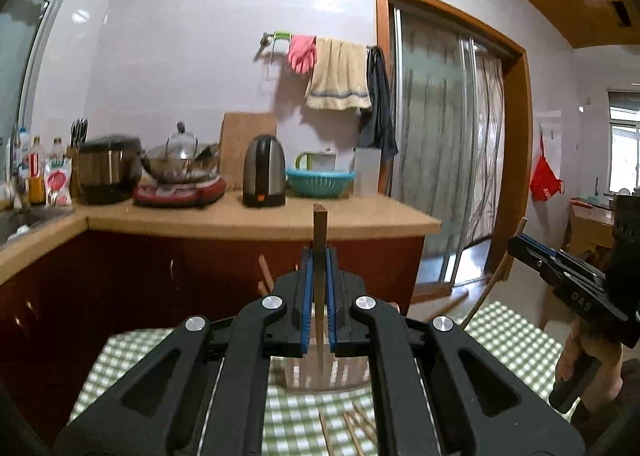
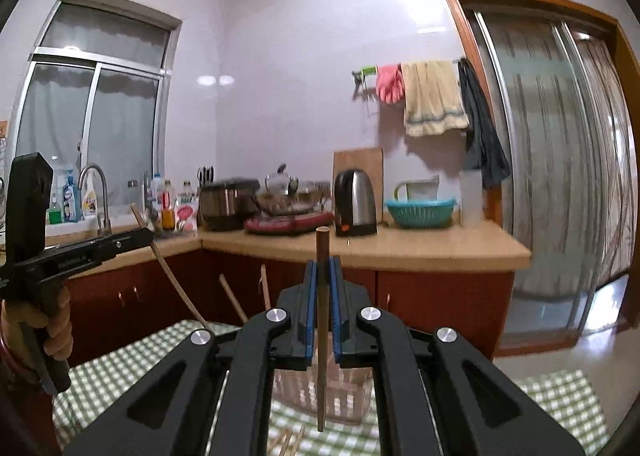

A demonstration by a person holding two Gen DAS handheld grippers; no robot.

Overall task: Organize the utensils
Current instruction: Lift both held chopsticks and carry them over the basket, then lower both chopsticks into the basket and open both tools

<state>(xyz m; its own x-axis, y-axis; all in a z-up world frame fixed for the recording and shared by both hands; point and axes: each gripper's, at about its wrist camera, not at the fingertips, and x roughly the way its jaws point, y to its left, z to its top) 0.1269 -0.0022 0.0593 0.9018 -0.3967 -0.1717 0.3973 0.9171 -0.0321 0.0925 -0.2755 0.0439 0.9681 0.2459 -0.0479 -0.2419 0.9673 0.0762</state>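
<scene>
My left gripper point(image 1: 320, 252) is shut on a wooden chopstick point(image 1: 320, 223) that stands upright between its blue pads. Below it on the checked cloth sits a clear plastic utensil holder point(image 1: 304, 376) with a few chopsticks point(image 1: 265, 270) leaning out of it. Loose chopsticks point(image 1: 354, 426) lie on the cloth nearer to me. My right gripper point(image 2: 323, 260) is shut on another upright chopstick point(image 2: 321, 376), above the same holder point(image 2: 352, 392). Each gripper also shows in the other's view, the right gripper point(image 1: 516, 242) at the right and the left gripper point(image 2: 150, 234) at the left, both held by hands.
A green checked tablecloth point(image 1: 504, 340) covers the table. Behind it runs a wooden kitchen counter point(image 1: 256, 215) with a kettle point(image 1: 264, 171), a teal basket point(image 1: 320, 181), pots and bottles. A sliding glass door point(image 2: 560, 159) is at the right and a sink tap point(image 2: 98, 191) at the left.
</scene>
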